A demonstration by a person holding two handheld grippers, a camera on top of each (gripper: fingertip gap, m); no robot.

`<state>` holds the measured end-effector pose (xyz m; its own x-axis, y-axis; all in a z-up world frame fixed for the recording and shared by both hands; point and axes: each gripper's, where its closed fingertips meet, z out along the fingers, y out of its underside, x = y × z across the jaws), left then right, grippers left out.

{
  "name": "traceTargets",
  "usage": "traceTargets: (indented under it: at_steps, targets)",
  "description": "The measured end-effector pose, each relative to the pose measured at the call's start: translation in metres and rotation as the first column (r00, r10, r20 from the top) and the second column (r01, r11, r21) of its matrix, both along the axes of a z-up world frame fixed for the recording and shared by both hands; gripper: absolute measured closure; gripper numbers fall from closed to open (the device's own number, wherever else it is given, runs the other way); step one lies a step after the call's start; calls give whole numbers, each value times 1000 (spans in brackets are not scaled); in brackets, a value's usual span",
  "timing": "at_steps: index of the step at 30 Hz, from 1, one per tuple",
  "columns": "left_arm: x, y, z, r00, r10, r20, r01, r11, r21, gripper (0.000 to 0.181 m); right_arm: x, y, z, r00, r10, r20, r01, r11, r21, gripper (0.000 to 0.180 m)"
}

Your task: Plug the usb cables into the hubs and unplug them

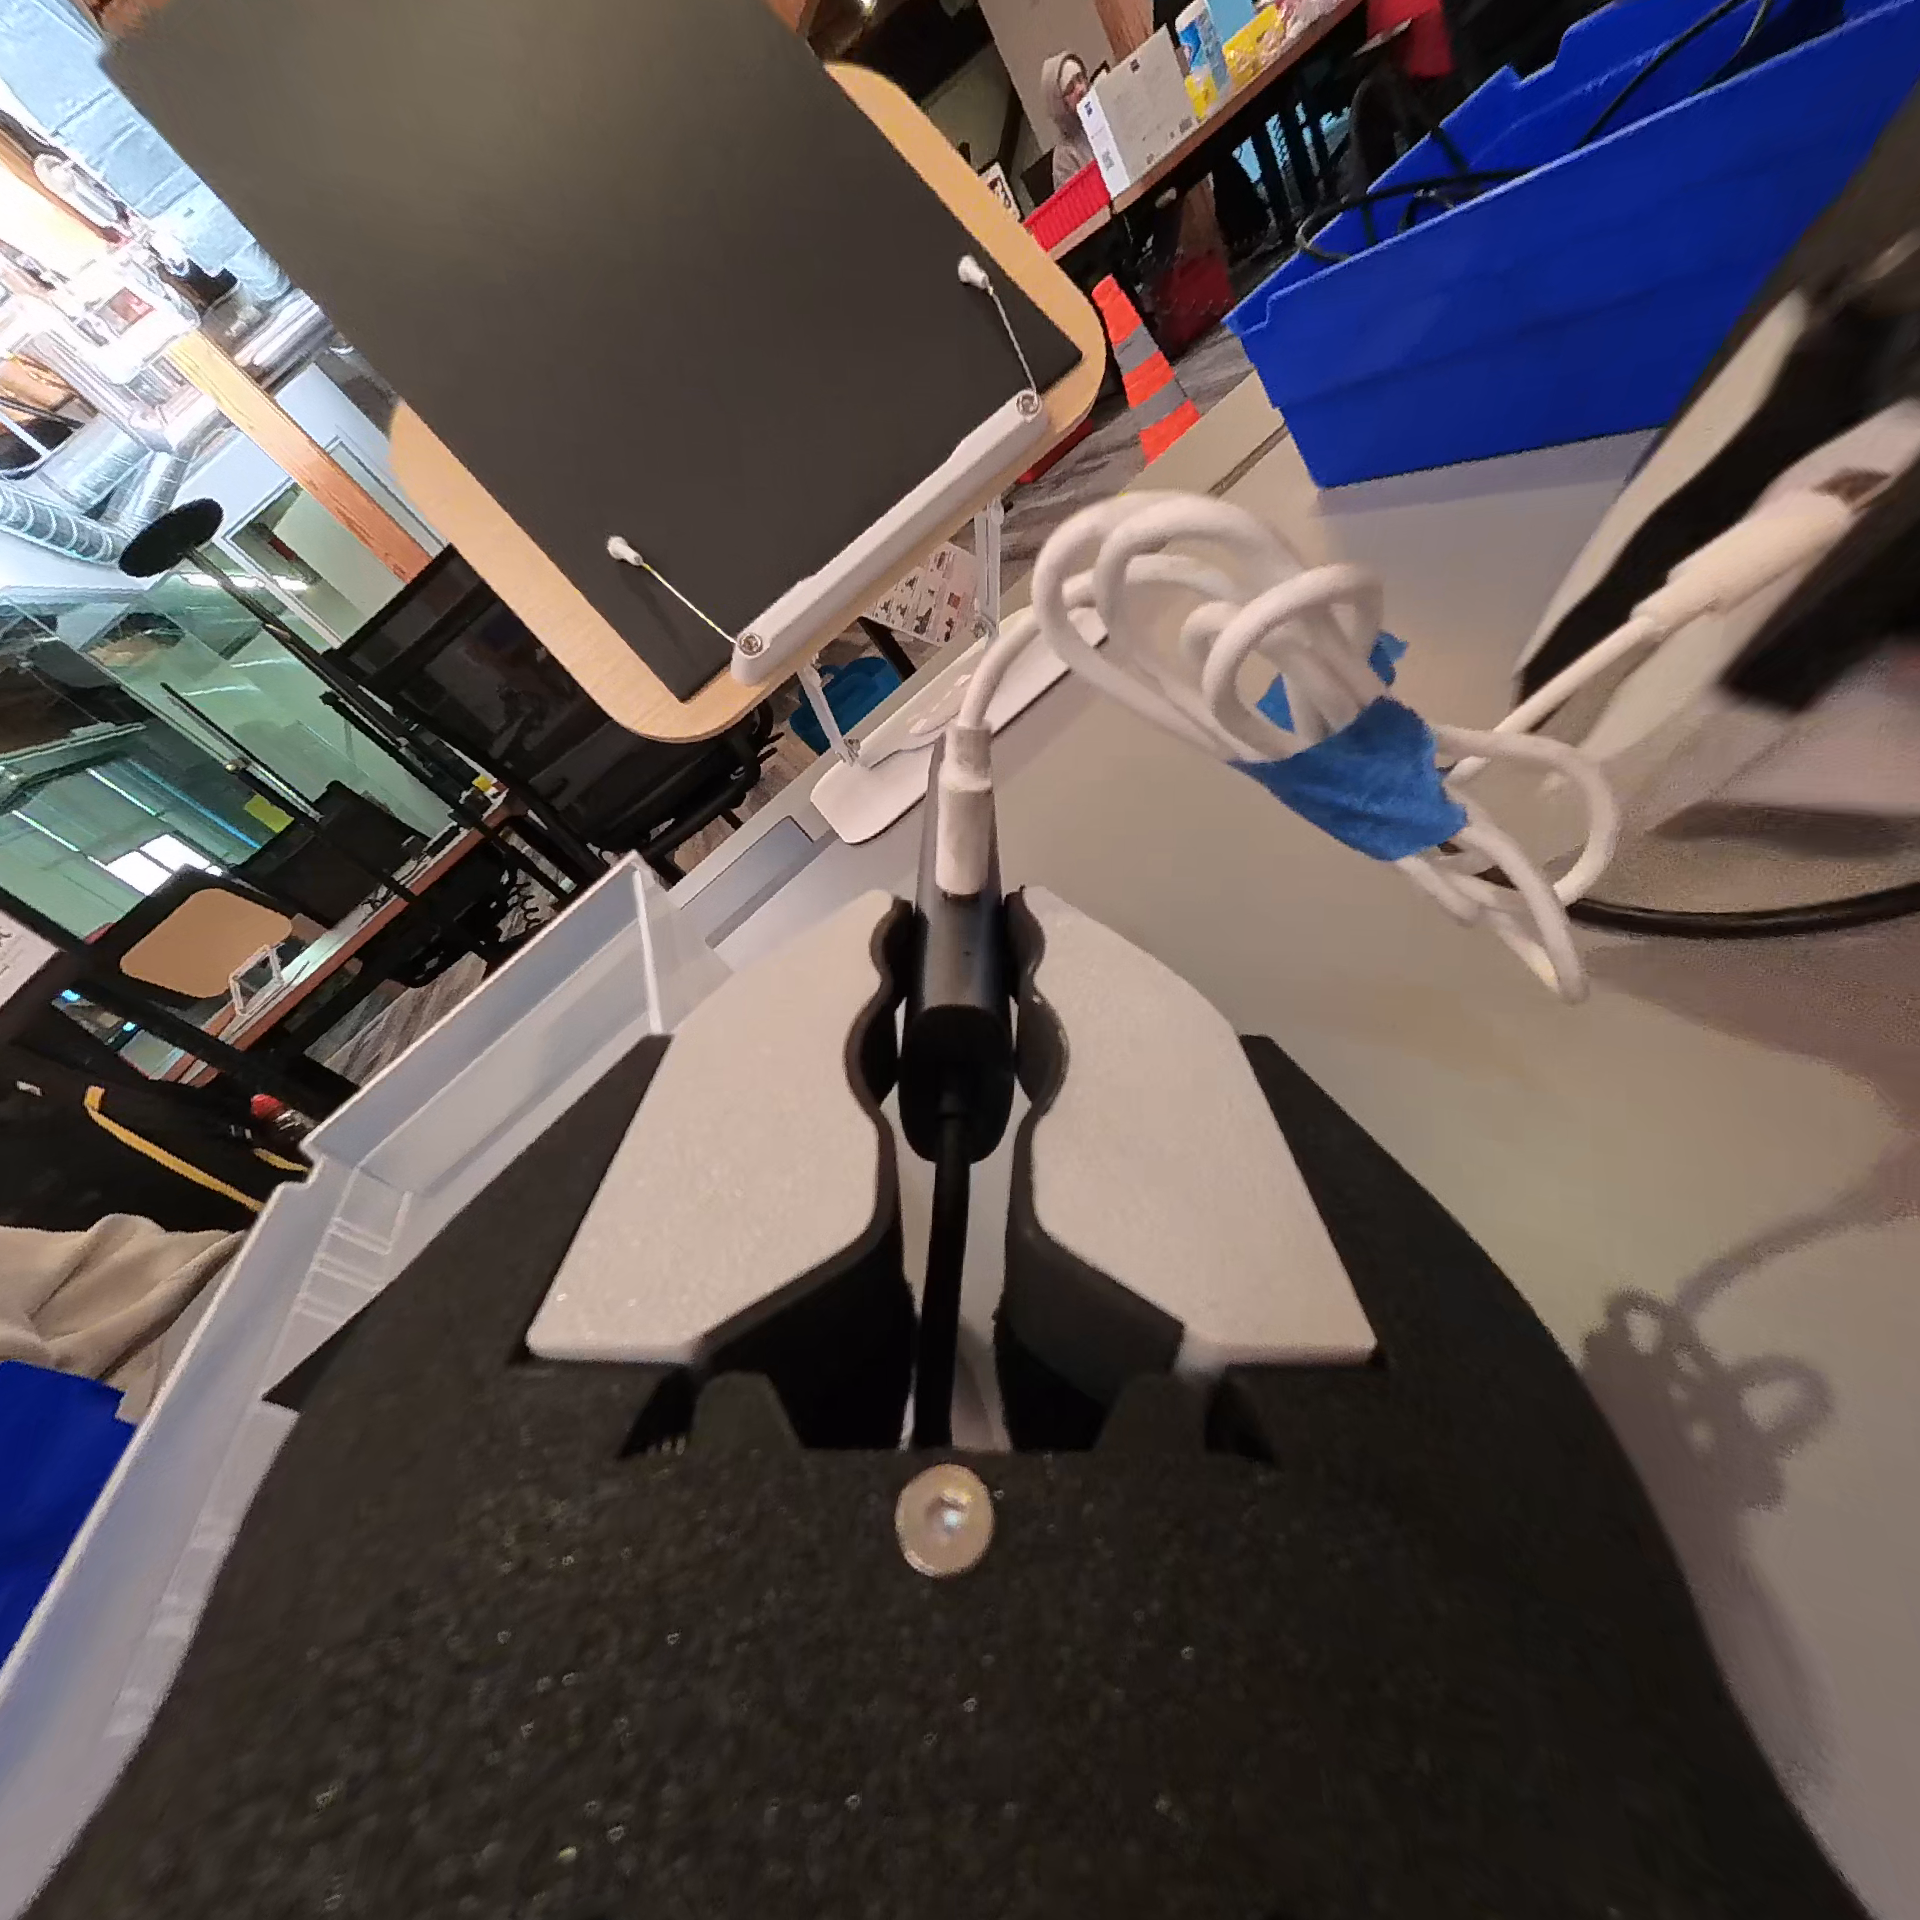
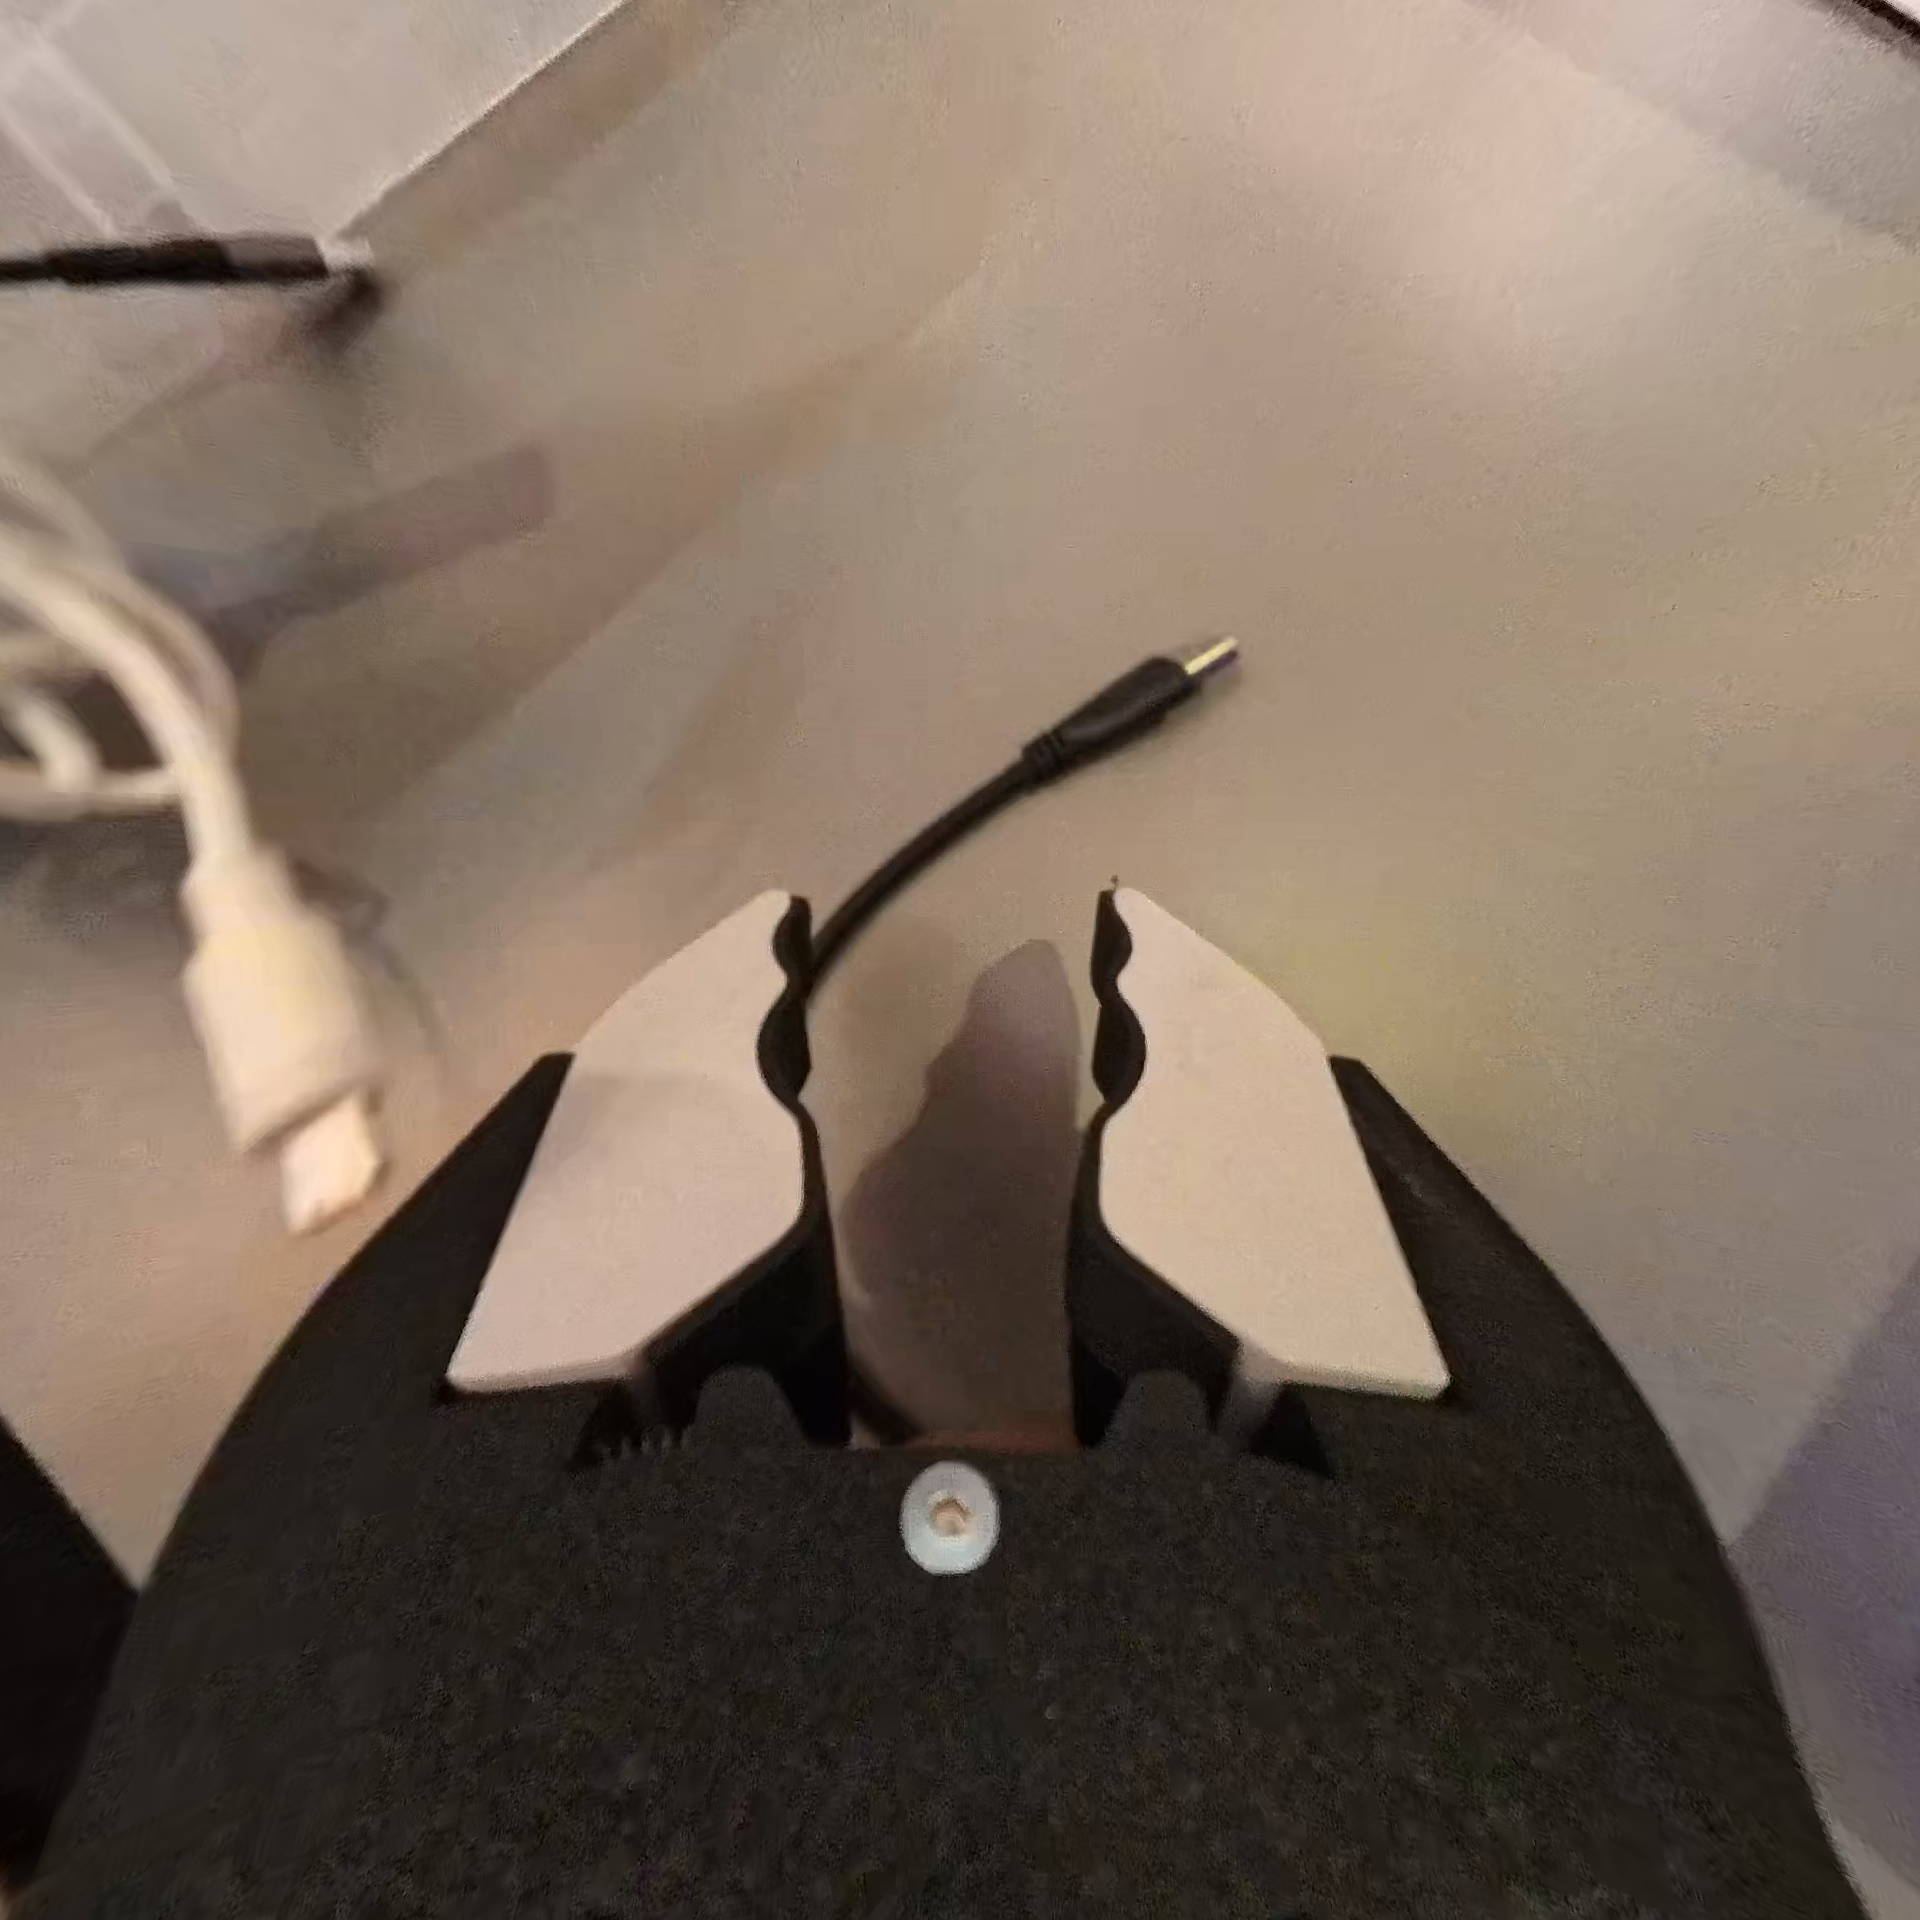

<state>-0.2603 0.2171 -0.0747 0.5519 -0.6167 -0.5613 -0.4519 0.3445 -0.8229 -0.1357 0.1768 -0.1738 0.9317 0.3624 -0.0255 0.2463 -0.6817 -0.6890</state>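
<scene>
hub (image 1: pixel 954 997) sat at 12 o'clock between left tool (image 1: pixel 956 914) fingers | cable bundle (image 1: pixel 1340 727) at 1 o'clock above bench (image 1: pixel 1351 1091) | bins (image 1: pixel 1538 312) behind at 2 | right view: plug (image 2: pixel 1143 696) on bench at 12, second plug (image 2: pixel 281 1029) at 9

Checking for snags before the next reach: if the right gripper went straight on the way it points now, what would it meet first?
Probably nothing but the bare table. The right gripper is open; the black cable curves from its left finger toward the black USB plug, right of the line. Depth is unclear.

No writing could be read: the white boxes (image 1: pixel 1138 109) on the far table (image 1: pixel 1195 156) bore print too small and blurred.
</scene>
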Motion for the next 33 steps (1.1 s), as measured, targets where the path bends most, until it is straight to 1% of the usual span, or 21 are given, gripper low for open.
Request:
traceTargets:
  at_steps: [3, 4, 6, 7, 8, 9, 10, 11, 14, 16, 17, 20, 23, 25, 27, 29, 32, 33]
  targets:
    - [-1, -4, 5, 1000, -12, 20, 12, 1000, 13, 165, -7, 26, -13, 999, -52, -7, 52, 998, -20, 129]
    - [-2, -5, 5, 1000, -18, 22, 18, 1000, 10, 165, -9, 31, -16, 999, -54, -2, 54, 998, -28, 132]
    - [-3, -6, 2, 1000, -24, 14, 23, 1000, 8, 165, -9, 31, -21, 999, -28, 31, 30, 998, -56, 151]
    - [-4, -5, 1, 1000, -22, 6, 22, 1000, 12, 165, -14, 27, -21, 1000, 26, 15, -25, 997, -68, 163]
    - [-5, -5, 0, 1000, -23, -1, 23, 1000, 12, 165, -19, 21, -21, 997, 79, -7, -79, 993, -85, 165]
    - [-5, -5, -1, 1000, -24, -1, 24, 1000, 12, 165, -25, 13, -21, 987, 158, -40, -162, 980, -116, 167]
    - [-6, -4, 0, 1000, -25, 2, 25, 1000, 12, 165, -32, 0, -20, 964, 252, -85, -263, 954, -146, 169]
    - [-7, -4, -1, 1000, -28, 2, 28, 1000, 10, 165, -35, -12, -20, 940, 318, -122, -335, 927, -167, 170]
    - [-6, -5, -2, 999, -44, -6, 44, 999, 12, 165, -29, -45, -20, 880, 432, -199, -468, 859, -208, 175]
    - [-4, -6, -4, 998, -60, -21, 60, 998, 20, 165, -24, -60, -19, 854, 466, -233, -513, 828, -224, 175]
    - [-2, -7, -4, 997, -67, -30, 68, 997, 25, 165, -22, -62, -18, 852, 473, -226, -517, 829, -214, 175]
    - [4, -10, -5, 995, -86, -47, 88, 995, 38, 164, -18, -64, -12, 849, 509, -143, -526, 839, -139, 175]
    - [9, -14, -6, 993, -99, -70, 103, 993, 61, 164, -23, -61, 4, 855, 517, -37, -518, 856, -6, 162]
    - [11, -16, -7, 991, -105, -84, 111, 991, 73, 164, -27, -57, 7, 865, 501, 38, -502, 862, 62, 152]
    - [12, -17, -7, 990, -106, -92, 114, 990, 83, 164, -30, -52, 3, 872, 483, 82, -489, 869, 80, 151]
    - [11, -17, -6, 990, -104, -96, 113, 989, 93, 164, -38, -54, -3, 858, 508, 77, -512, 857, 60, 145]
    - [9, -17, -5, 990, -100, -95, 109, 989, 96, 164, -39, -50, -14, 819, 521, 242, -547, 835, 54, 143]
    - [8, -16, -5, 991, -99, -91, 108, 990, 93, 164, -41, -49, -14, 816, 516, 262, -551, 831, 77, 154]
